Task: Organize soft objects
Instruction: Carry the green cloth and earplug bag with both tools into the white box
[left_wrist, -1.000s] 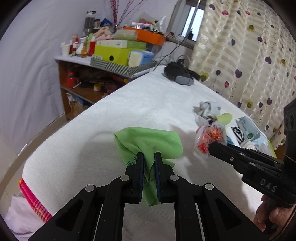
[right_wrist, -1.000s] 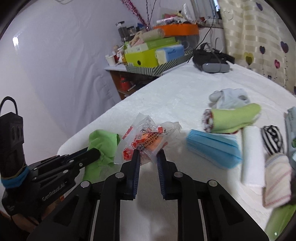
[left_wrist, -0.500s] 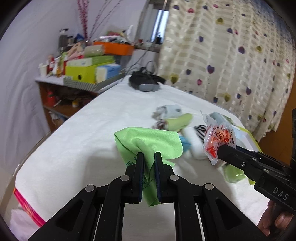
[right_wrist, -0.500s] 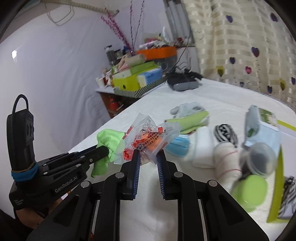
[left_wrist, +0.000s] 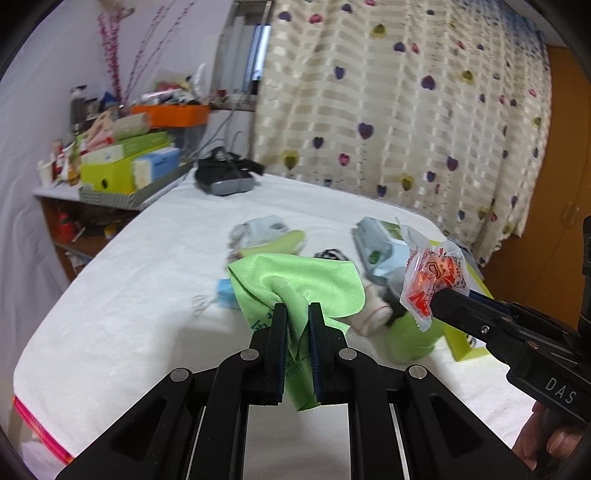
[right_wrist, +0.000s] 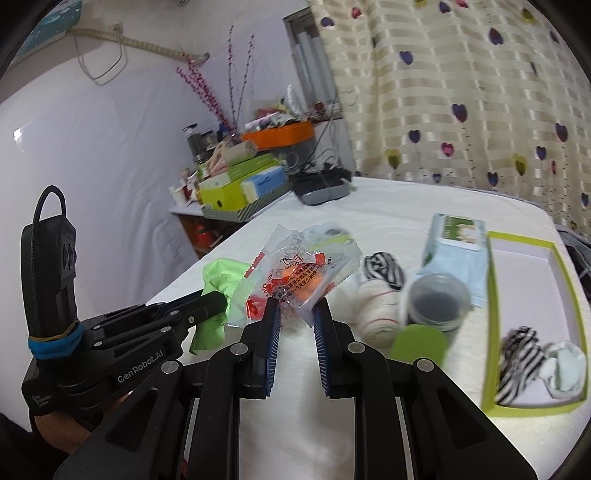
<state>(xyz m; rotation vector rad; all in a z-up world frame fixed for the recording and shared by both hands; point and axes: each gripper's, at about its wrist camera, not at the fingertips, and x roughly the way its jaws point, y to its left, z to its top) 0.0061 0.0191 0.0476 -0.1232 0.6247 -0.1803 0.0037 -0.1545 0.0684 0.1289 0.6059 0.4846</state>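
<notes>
my left gripper (left_wrist: 295, 314) clamped on green cloth (left_wrist: 295, 280), right gripper (right_wrist: 295, 310) pinching orange packet (right_wrist: 299, 277), green-rimmed box (right_wrist: 491, 317) right, bare bed (left_wrist: 129, 295) left

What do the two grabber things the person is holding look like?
Both are black with two flat fingers lined with ridged blue pads. The left gripper says "GenRobot.AI" in white and has a tall black block with a looped cable and a blue band round it. The right gripper shows white "DAS" lettering and silver screws.

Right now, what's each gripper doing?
Left gripper: shut on the crumpled green cloth.
Right gripper: shut on the clear plastic packet of orange pieces.
</notes>
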